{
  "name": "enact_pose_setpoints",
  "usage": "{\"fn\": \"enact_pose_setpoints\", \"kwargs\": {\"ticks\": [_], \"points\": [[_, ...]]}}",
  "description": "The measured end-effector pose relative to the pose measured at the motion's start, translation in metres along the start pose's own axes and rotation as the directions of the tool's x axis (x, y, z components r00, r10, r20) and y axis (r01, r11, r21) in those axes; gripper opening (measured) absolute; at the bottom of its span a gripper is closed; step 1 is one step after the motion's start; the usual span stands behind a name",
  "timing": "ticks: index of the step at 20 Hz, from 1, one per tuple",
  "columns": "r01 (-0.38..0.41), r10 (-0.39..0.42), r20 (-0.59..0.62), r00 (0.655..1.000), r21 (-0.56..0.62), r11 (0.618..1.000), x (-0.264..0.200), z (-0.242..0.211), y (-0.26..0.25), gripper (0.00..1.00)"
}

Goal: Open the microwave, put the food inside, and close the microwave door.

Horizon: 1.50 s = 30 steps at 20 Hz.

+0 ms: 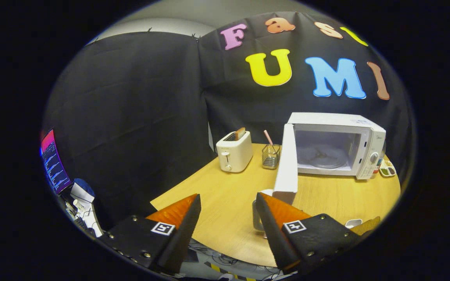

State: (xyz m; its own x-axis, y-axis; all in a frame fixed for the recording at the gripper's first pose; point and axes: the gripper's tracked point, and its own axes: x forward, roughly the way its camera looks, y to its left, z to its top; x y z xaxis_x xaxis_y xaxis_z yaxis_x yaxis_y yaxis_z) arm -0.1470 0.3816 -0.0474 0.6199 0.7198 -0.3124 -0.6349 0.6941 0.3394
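The white microwave (365,148) stands at the far right of the wooden table (229,218). Its door (286,164) is swung wide open to the left, and the glass turntable (324,158) inside is bare. My gripper (228,197) hangs open above the table's near edge, well short of the microwave, with nothing between its fingers. A brown piece, possibly the food (368,225), lies beside a small white object (353,223) just right of the right finger. I cannot tell what exactly it is.
A white toaster (234,153) with a slice in its slot stands at the back left of the table. A wire holder (270,156) with a pink stick sits between toaster and door. A whitish cup-like thing (255,216) is half hidden behind the right finger. A monitor (54,162) glows far left.
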Motion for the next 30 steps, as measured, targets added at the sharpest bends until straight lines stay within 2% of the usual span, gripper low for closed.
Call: {"fn": "enact_pose_setpoints", "kwargs": {"ticks": [2,7,17,25,30], "points": [[0.02,-0.02,0.047,0.999,0.012,1.0,-0.013,0.019,-0.019,0.96],[0.114,-0.113,0.102,0.988,-0.006,0.993,-0.045,0.045,-0.09,0.96],[0.199,-0.202,0.022,0.979,0.099,0.975,-0.089,0.029,-0.214,0.96],[0.184,-0.162,-0.109,0.981,0.234,0.955,-0.111,-0.017,-0.278,0.96],[0.188,-0.132,-0.206,0.97,0.281,0.941,-0.118,-0.058,-0.307,0.96]]}}
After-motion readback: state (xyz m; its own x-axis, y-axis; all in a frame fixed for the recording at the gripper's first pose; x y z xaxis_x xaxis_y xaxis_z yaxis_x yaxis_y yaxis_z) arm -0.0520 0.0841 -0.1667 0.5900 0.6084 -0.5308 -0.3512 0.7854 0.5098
